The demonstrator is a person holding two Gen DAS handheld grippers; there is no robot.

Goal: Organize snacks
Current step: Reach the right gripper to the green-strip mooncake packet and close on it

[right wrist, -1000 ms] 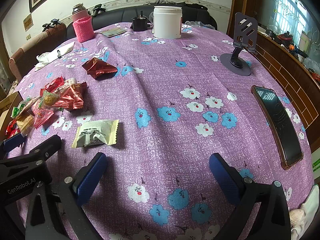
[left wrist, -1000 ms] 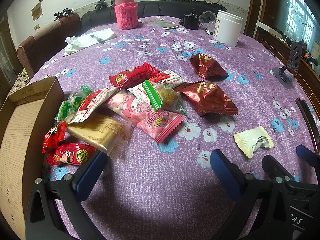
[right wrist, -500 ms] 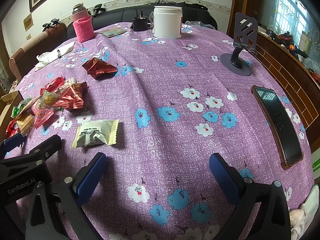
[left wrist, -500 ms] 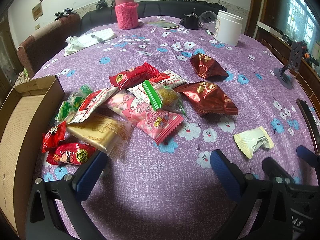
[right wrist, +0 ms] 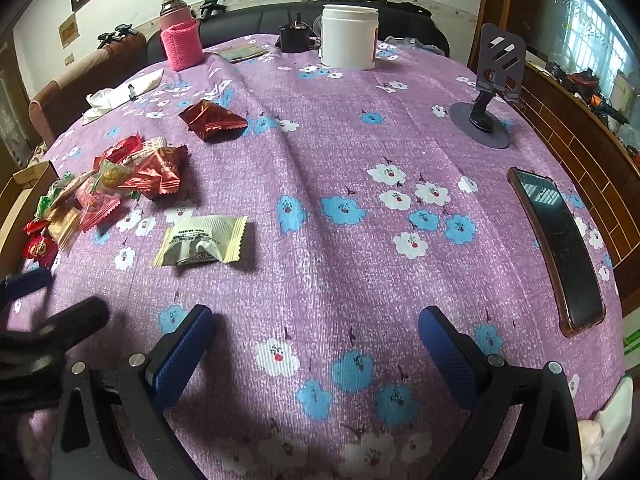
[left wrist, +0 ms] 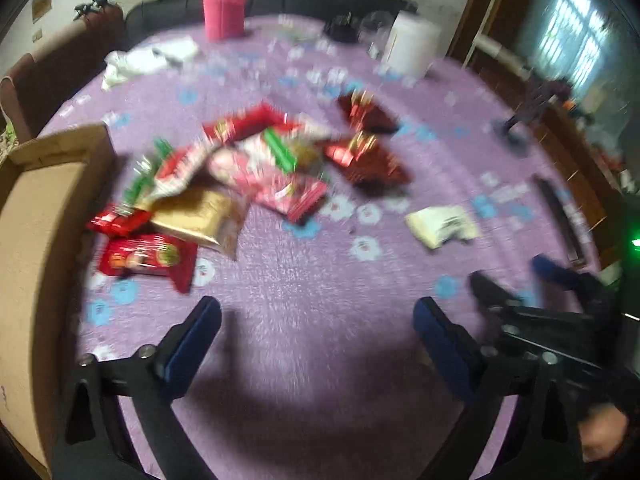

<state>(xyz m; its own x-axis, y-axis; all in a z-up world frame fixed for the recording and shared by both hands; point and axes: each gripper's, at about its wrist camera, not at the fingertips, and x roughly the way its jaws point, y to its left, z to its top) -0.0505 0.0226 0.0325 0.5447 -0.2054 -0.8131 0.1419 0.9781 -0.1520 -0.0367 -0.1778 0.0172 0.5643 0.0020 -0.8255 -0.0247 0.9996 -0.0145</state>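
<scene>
A pile of snack packets (left wrist: 240, 168) lies on the purple flowered tablecloth, blurred in the left wrist view; it also shows in the right wrist view (right wrist: 112, 188). A cream packet (right wrist: 200, 240) lies apart, also in the left wrist view (left wrist: 442, 226). Two dark red packets (left wrist: 368, 160) lie to the right of the pile; one (right wrist: 212, 120) lies farther back. An open cardboard box (left wrist: 32, 240) stands left of the pile. My left gripper (left wrist: 316, 320) is open and empty, above the cloth. My right gripper (right wrist: 316, 332) is open and empty, near the front edge.
A phone (right wrist: 556, 240) lies near the right edge. A phone stand (right wrist: 488, 112), a white jar (right wrist: 348, 36), a pink-sleeved flask (right wrist: 182, 40) and white tissue (right wrist: 116, 96) stand farther back. A sofa runs behind the table.
My left gripper has risen and shifted, so its view is now blurred and the snacks sit farther from the fingers. The right gripper has hardly moved.
</scene>
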